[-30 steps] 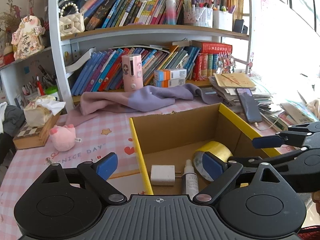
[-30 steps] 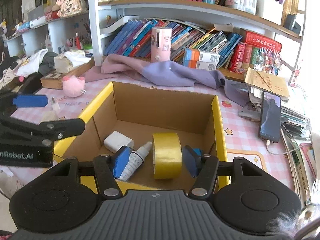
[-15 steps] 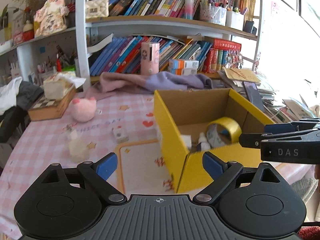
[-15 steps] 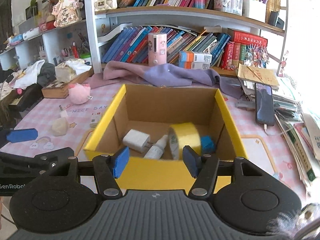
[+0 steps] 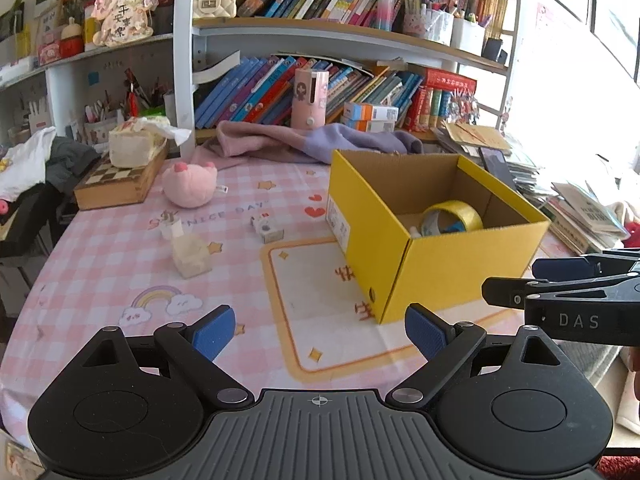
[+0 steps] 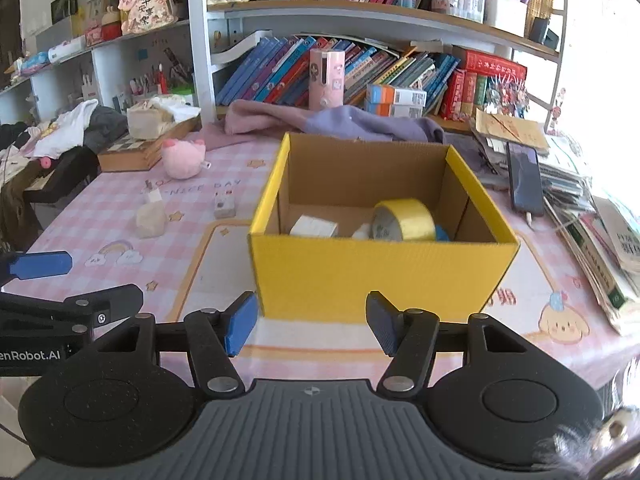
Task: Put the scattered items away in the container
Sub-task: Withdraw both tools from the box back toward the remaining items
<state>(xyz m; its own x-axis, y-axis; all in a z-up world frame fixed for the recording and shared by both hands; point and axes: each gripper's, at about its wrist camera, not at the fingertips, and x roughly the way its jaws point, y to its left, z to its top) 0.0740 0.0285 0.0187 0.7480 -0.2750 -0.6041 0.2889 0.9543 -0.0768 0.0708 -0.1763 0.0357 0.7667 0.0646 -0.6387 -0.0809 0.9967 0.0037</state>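
The yellow cardboard box with a plain brown inside (image 6: 380, 272) is standing open-topped on the pink checked desk (image 6: 120, 220), and a roll of yellow tape (image 6: 408, 220) is resting on edge inside it, just beside a white rectangular block (image 6: 314, 227) and a small white bottle (image 6: 362, 232) of which only the top is showing over the near wall. The right claw (image 6: 312, 324) is hovering just before the near wall of the box, its blue pads standing apart with nothing between them. The left claw (image 5: 318, 330) is hanging to the left of the box over the cream mat with the orange border (image 5: 312, 280), its pads spread wide and gripping nothing. Still lying out on the desk, well to the left of the box, are a pale cream faceted bottle (image 5: 190, 254) and a small white cube with coloured marks (image 5: 267, 230), the cube sitting nearer the box. A round pink plush toy (image 5: 190, 186) is lying farther back, near a wooden chequered case (image 5: 116, 184).
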